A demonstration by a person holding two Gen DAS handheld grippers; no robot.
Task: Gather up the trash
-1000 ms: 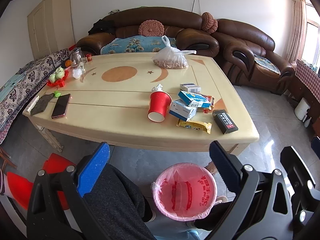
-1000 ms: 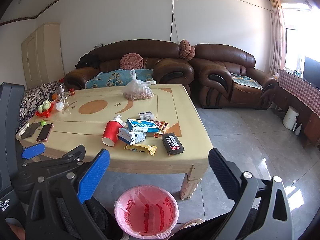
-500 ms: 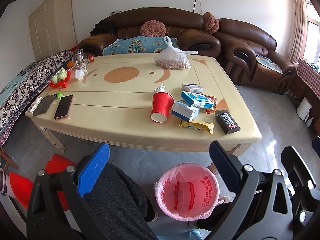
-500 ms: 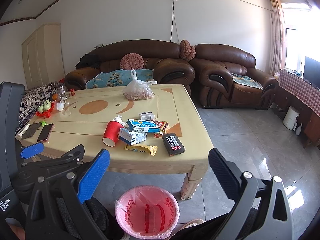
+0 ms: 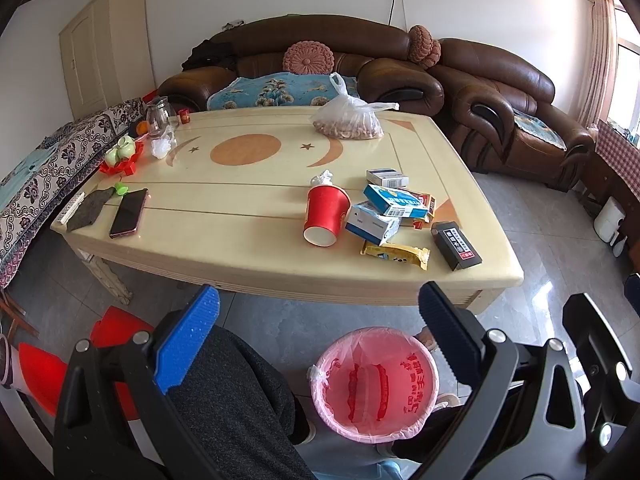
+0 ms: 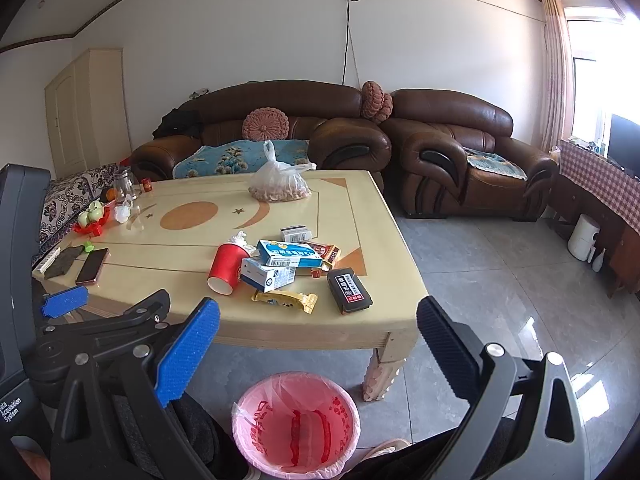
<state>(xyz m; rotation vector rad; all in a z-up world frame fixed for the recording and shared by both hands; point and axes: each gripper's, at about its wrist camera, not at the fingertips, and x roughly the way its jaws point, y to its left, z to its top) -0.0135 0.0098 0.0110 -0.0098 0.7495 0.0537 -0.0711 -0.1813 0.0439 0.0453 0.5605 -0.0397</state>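
Note:
A red paper cup lies on its side on the cream table, its mouth toward me. Right of it sit blue-and-white boxes, a yellow snack wrapper and a black box. A pink-lined trash bin stands on the floor below the table's near edge. My left gripper is open and holds nothing, above the bin and short of the table. My right gripper is also open and holds nothing, over the bin, with the cup ahead to the left.
A phone, a dark cloth, a glass jar and a bag of nuts also sit on the table. Brown sofas stand behind it. A person's dark-trousered knee and a red stool are at the lower left.
The left wrist view has drifted very slightly. Both grippers stay open and nothing on the table has moved.

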